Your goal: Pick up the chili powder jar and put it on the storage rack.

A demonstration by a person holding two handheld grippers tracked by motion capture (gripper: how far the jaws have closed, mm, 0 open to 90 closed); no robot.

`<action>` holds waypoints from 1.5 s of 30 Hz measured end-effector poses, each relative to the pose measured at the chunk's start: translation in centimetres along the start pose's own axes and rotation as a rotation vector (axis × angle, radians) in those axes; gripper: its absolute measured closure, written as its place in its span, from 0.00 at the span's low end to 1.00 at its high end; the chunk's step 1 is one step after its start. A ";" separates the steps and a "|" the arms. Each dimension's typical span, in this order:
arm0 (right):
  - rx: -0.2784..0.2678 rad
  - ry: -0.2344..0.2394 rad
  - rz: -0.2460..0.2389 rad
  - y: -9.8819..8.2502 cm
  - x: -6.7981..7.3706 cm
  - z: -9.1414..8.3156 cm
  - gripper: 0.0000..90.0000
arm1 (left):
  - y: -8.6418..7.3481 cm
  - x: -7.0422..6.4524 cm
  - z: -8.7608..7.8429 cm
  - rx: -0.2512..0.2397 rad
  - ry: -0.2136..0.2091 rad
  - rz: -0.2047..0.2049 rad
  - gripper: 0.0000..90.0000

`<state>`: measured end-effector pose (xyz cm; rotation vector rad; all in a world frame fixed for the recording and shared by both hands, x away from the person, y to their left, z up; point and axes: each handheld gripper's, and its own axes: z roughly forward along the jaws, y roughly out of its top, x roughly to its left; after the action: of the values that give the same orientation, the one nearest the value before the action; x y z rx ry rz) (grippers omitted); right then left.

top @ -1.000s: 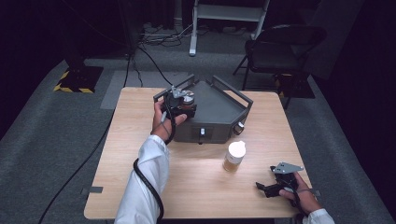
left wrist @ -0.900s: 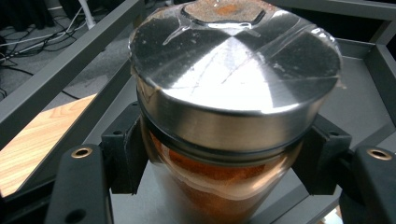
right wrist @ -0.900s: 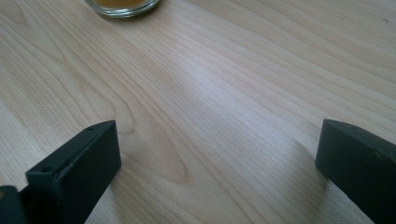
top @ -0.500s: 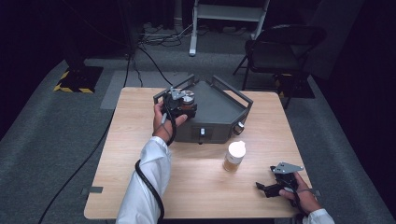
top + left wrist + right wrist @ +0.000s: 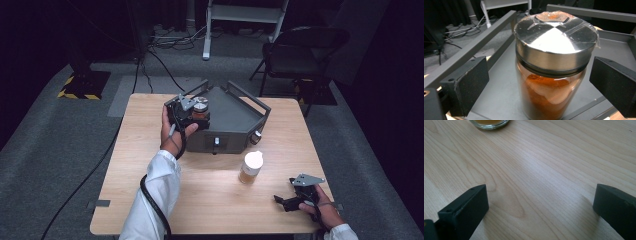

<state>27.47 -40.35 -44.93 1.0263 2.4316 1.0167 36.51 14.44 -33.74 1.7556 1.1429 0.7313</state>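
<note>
A glass jar [image 5: 554, 62] of orange-red powder with a shiny metal lid stands upright on the grey metal tray [image 5: 232, 117]. My left gripper [image 5: 541, 82] is around the jar [image 5: 201, 107]. Its jaws have just been opening, and a gap shows between each black pad [image 5: 471, 82] and the glass. In the high view the left gripper [image 5: 192, 112] sits at the tray's left corner. My right gripper [image 5: 290, 200] rests open on the table near the front right corner. Nothing but bare wood lies between the right gripper [image 5: 541, 207] jaws.
A second jar [image 5: 251, 167] with a white lid and amber contents stands on the wooden table [image 5: 210, 200] in front of the tray; its glass base [image 5: 489, 123] shows ahead of the right jaws. The tray has raised rails [image 5: 474, 47]. A chair [image 5: 300, 50] and cables lie beyond the table.
In the high view the left hand stays at the jar on the tray with barely any shift. The right hand has kept still.
</note>
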 end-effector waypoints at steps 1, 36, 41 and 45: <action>0.000 0.000 0.000 0.0 0.0 0.0 0.00 | 0.1 -0.1 -0.1 0.005 0.007 0.008 0.02; 0.000 0.000 0.000 0.0 0.0 0.0 0.00 | -3.8 -2.9 -3.9 0.021 0.005 0.209 0.01; 0.000 0.000 0.000 0.0 0.0 0.0 0.00 | -4.6 -3.2 -3.9 0.027 -0.005 0.237 0.01; 0.000 0.000 0.000 0.0 0.0 0.0 0.00 | -5.1 -3.5 -4.1 0.028 -0.019 0.244 0.01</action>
<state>27.47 -40.35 -44.93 1.0260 2.4315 1.0168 29.75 13.63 -36.63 1.9434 0.9397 0.8444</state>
